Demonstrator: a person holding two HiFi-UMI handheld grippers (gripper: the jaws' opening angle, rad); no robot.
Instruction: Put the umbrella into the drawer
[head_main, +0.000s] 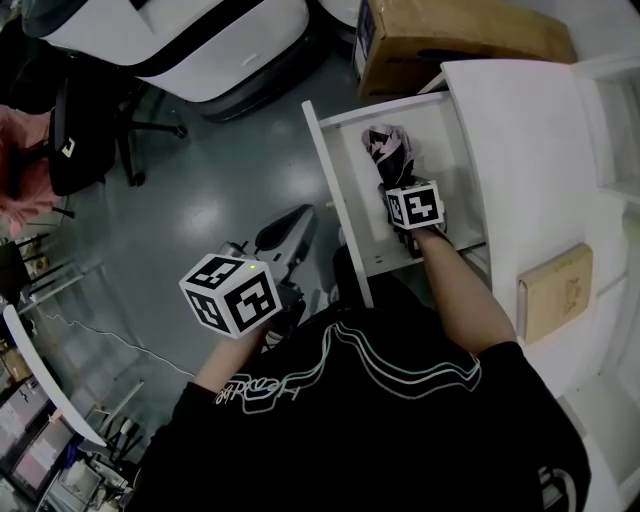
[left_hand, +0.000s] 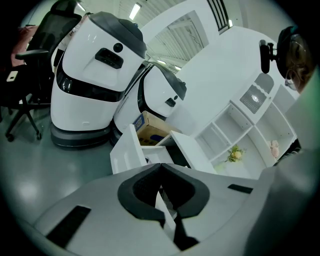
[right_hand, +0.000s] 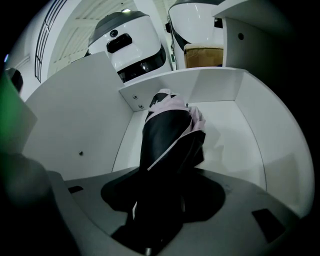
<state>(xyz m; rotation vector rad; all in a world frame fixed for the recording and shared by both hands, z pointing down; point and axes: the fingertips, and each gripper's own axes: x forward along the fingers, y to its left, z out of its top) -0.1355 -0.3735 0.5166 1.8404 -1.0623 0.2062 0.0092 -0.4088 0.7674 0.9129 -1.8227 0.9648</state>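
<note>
Umbrella (head_main: 388, 150) is held by right tool (right_hand: 160, 210) inside drawer (head_main: 335, 190), long axis pointed to 12 o'clock; left tool (left_hand: 161, 167) is closed, empty.

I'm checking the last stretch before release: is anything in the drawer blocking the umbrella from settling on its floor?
Nothing visible does. The umbrella, gripped by the right gripper, is inside the walls of the open drawer. The drawer floor that shows around it is bare white.

One umbrella (head_main: 386, 150), one drawer (head_main: 329, 180), two hand-held grippers (left_hand: 162, 200) (right_hand: 159, 200), one cardboard box (head_main: 450, 40), one office chair (head_main: 75, 140)
</note>
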